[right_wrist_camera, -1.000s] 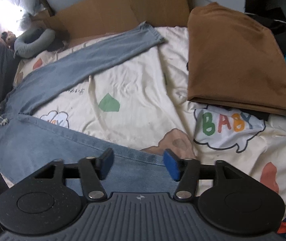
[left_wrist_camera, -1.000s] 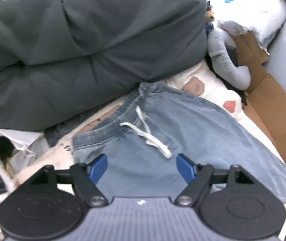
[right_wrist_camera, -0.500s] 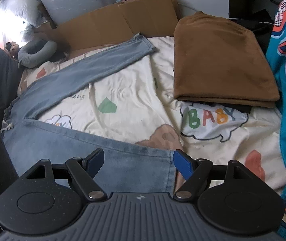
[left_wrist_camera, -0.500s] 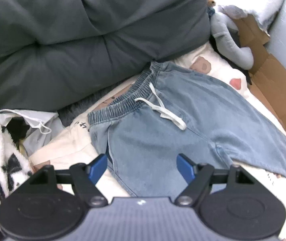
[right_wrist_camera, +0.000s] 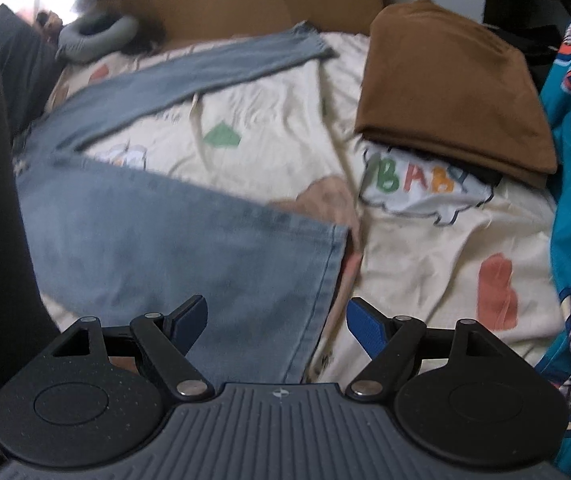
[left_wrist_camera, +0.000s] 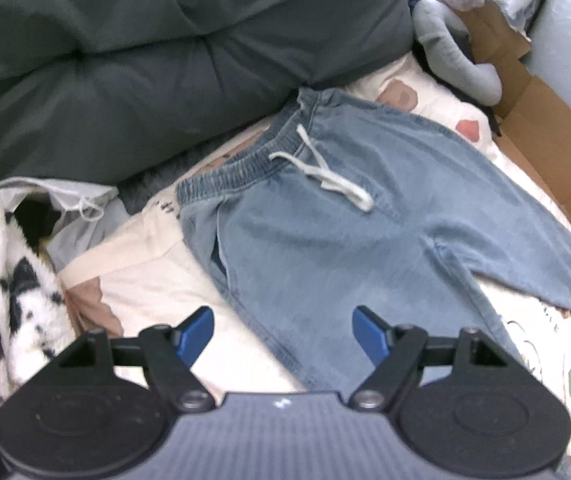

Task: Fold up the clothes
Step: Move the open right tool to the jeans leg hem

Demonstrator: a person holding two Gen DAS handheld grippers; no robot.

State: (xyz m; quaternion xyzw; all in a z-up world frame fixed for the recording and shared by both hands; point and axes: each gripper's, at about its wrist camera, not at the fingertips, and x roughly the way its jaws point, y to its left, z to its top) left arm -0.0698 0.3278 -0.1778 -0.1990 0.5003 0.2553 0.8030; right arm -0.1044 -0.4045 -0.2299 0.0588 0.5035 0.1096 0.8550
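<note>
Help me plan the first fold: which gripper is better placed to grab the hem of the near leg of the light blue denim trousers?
Probably right. The right gripper hangs open with the near leg hem between its fingers; the left gripper faces the light blue denim trousers at the hip side.

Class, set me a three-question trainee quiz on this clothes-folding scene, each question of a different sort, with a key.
1. True or false: the jeans lie spread flat with their two legs apart.
2. Which lies folded on the bed sheet? A) brown garment B) white towel C) red scarf
3. Fill in: the left gripper and right gripper both have jaws that are ____.

Key: 1 true; 2 A; 3 open, holding nothing.
</note>
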